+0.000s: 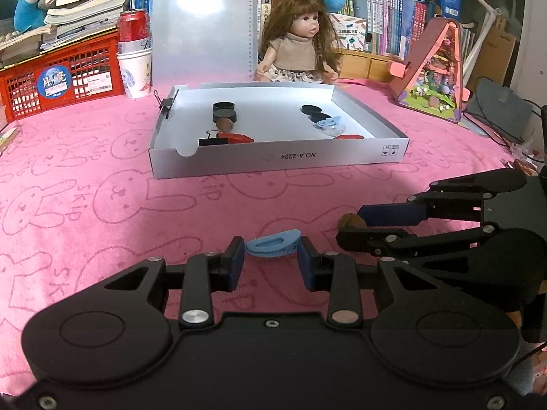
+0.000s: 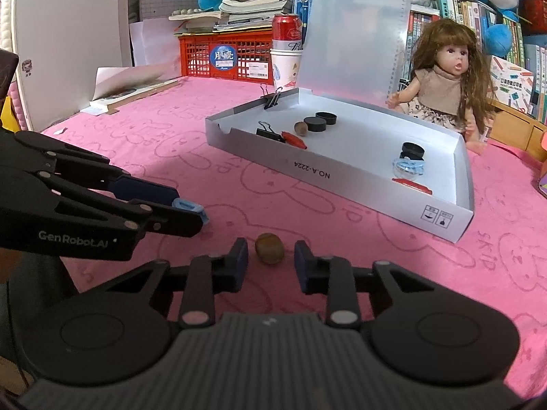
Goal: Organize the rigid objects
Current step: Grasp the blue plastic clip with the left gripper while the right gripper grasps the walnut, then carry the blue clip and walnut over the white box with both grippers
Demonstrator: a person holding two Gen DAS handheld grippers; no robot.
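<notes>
Down low, the left gripper (image 1: 271, 261) closes on a blue clip (image 1: 272, 243), both pads touching its ends. The right gripper (image 2: 270, 261) stands open around a brown nut (image 2: 269, 248) on the pink cloth (image 2: 342, 239), its pads clear of the nut on both sides. Only the right wrist view shows the "GenRobot.AI" marking on the left gripper's side; only the left wrist view shows the nut half hidden behind the right gripper's fingers. Open cloth lies between both tools and the white tray (image 1: 273, 160), whose near wall reads "NO.A-2224" upside down. Caps, binder clips and another nut lie inside.
</notes>
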